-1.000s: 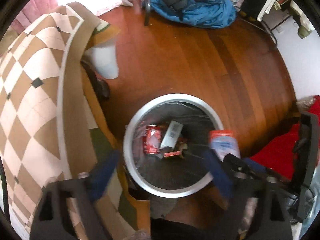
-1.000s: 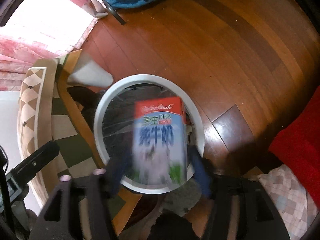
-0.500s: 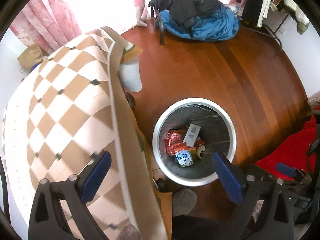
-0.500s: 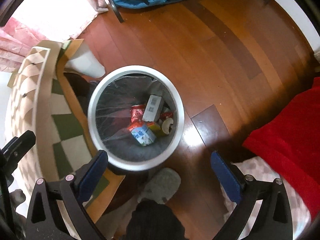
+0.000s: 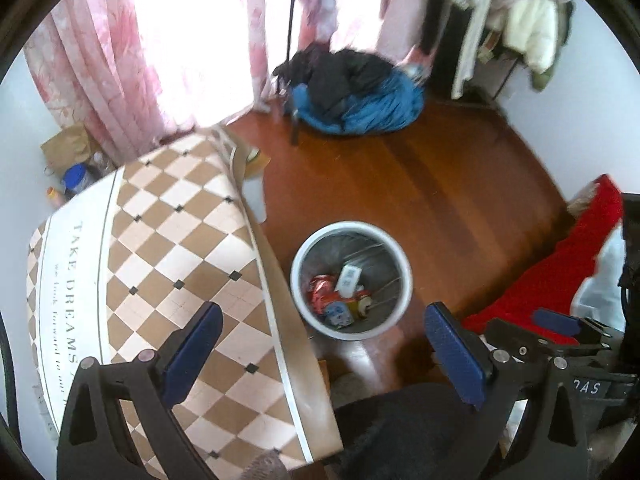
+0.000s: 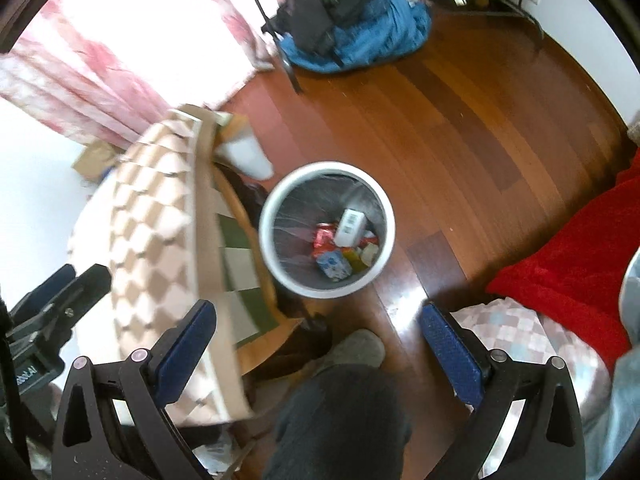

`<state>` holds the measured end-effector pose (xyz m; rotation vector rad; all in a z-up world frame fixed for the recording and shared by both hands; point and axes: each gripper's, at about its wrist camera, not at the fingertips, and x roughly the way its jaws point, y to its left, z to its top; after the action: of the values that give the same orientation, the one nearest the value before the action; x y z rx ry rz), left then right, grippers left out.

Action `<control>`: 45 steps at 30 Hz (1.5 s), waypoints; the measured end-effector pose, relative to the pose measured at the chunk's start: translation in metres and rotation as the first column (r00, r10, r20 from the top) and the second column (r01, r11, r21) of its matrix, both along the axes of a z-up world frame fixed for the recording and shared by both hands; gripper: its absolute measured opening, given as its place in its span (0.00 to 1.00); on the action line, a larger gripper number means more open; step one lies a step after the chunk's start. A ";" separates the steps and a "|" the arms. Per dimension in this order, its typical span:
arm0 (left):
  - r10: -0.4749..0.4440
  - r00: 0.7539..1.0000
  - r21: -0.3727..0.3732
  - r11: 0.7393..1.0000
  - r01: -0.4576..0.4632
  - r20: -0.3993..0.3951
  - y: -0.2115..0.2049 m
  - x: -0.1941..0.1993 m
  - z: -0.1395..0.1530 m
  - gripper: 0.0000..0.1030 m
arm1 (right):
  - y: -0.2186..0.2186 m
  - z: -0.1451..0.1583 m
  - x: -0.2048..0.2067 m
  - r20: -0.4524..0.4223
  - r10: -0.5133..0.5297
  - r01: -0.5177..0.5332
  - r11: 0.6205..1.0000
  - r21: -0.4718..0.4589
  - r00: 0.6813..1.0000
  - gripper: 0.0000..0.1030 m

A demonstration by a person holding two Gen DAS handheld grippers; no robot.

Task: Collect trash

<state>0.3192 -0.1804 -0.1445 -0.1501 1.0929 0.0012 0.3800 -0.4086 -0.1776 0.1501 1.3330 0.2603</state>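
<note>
Both claws are hanging high over the wooden floor (image 6: 480, 92), looking steeply down. The right claw (image 6: 316, 344) is standing spread wide with nothing between its blue pads (image 6: 184, 350); its jaws have just been opening. The left claw (image 5: 320, 356) is likewise gaping and empty. Below them the round white trash bin (image 6: 280, 184), lined with a clear bag, is sitting on the floor just beside the edge of the desk (image 5: 168, 248), which is wearing a brown-and-cream checked cloth printed with lettering. Inside the bin the blue-and-white milk carton (image 6: 334, 264) is lying on its side among a red crumpled wrapper (image 6: 325, 237), a white box with a barcode label (image 6: 350, 222) and other scraps too small to tell. The person's dark trouser leg (image 6: 340, 420) and grey slipper (image 6: 356, 346) are filling the near foreground between the bin and the claws. A red blanket (image 6: 568, 264) is lying to the right of the bin, a heap of blue and black clothing (image 6: 360, 36) is lying at the far side of the floor, and pink curtains (image 5: 112, 52) are hanging behind the desk. A white bag-like object (image 6: 248, 156) is standing near the desk's far corner.
</note>
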 end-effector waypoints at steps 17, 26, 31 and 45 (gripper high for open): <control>-0.047 0.981 -0.119 0.990 0.070 0.187 0.019 -0.093 0.112 1.00 | -0.008 0.178 -0.104 0.223 0.067 -0.106 0.981 0.164 0.972 1.00; -0.042 0.978 -0.149 0.986 0.073 0.205 0.028 -0.117 0.131 1.00 | 0.006 0.209 -0.135 0.256 0.112 -0.163 0.968 0.189 0.960 1.00; -0.035 0.978 -0.154 0.986 0.068 0.207 0.032 -0.121 0.132 1.00 | 0.011 0.215 -0.144 0.264 0.124 -0.177 0.966 0.190 0.957 1.00; -0.043 0.982 -0.169 0.983 0.075 0.185 0.035 -0.122 0.132 1.00 | 0.011 0.210 -0.142 0.242 0.130 -0.177 0.967 0.183 0.961 1.00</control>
<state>0.1967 -0.1459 -0.0126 -0.2712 0.9149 -0.1600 0.2384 -0.3979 0.0325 0.1823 1.0879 0.5316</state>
